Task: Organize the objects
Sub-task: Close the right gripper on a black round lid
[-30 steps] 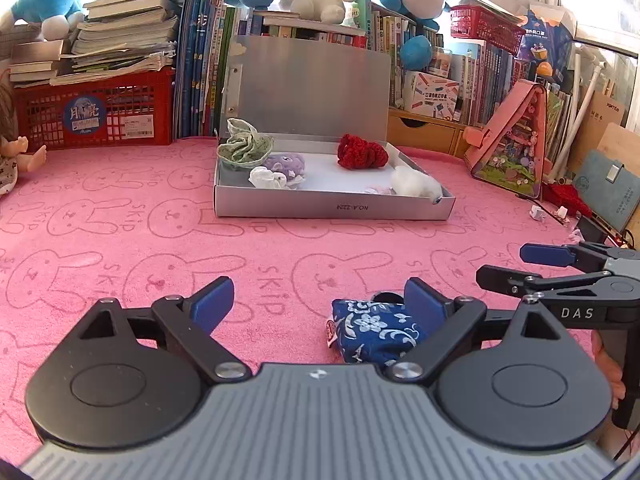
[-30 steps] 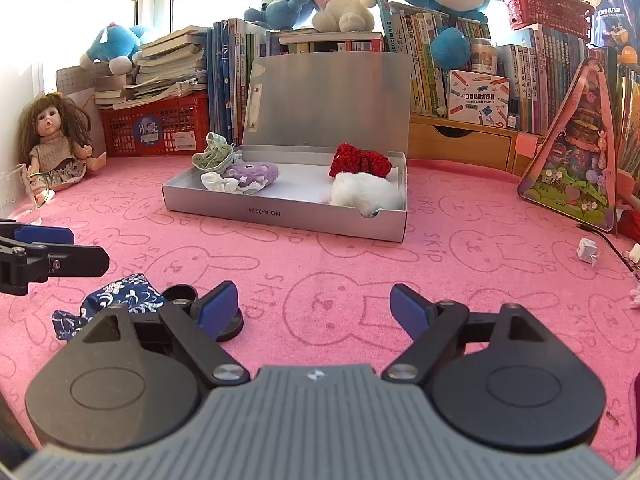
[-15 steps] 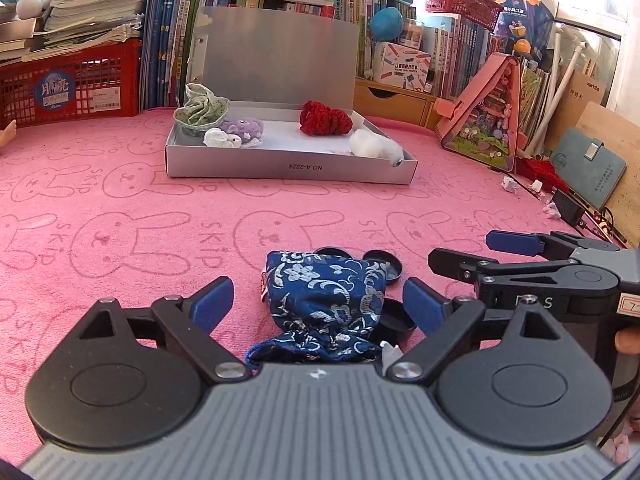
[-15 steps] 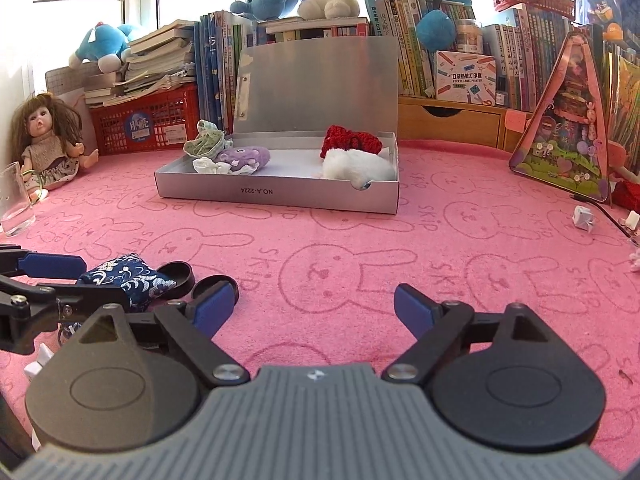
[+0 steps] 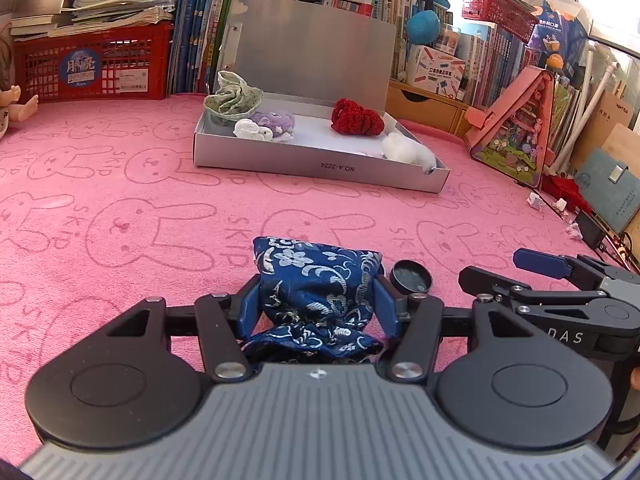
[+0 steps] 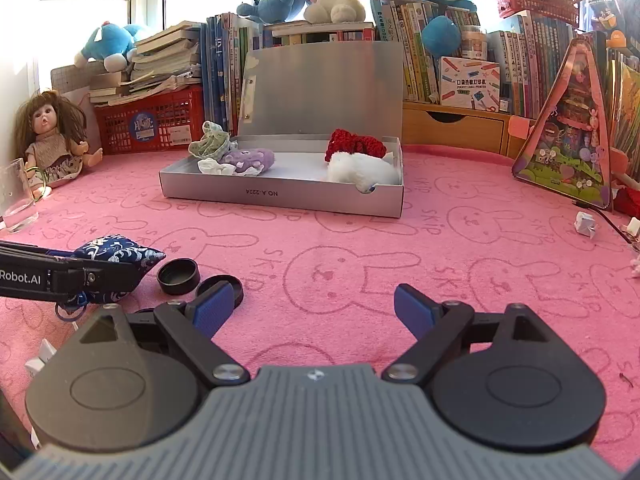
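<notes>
A blue floral fabric pouch [image 5: 316, 264] lies on the pink rabbit-print mat. My left gripper [image 5: 316, 300] is closing on it, and both blue pads touch its sides. From the right wrist view the pouch [image 6: 116, 250] sticks out past the left gripper's arm [image 6: 60, 272]. My right gripper [image 6: 314, 308] stands open over bare mat with nothing between its fingers; it also shows at the right of the left wrist view [image 5: 516, 272]. Two black round lids [image 6: 178, 276] [image 6: 220, 288] lie beside the pouch. Farther back, an open silver box [image 5: 320, 164] holds a red crochet piece [image 5: 356, 118] and other soft items.
A doll [image 6: 50, 140] and a glass [image 6: 16, 196] sit at the far left. A red basket [image 5: 92, 64], rows of books and plush toys line the back. A pink triangular toy house [image 5: 516, 136] leans at the right, with small white scraps [image 6: 584, 224] near it.
My left gripper moved up to the blue pouch and its jaws closed in from wide open onto the pouch's sides. The right gripper stayed about where it was, open.
</notes>
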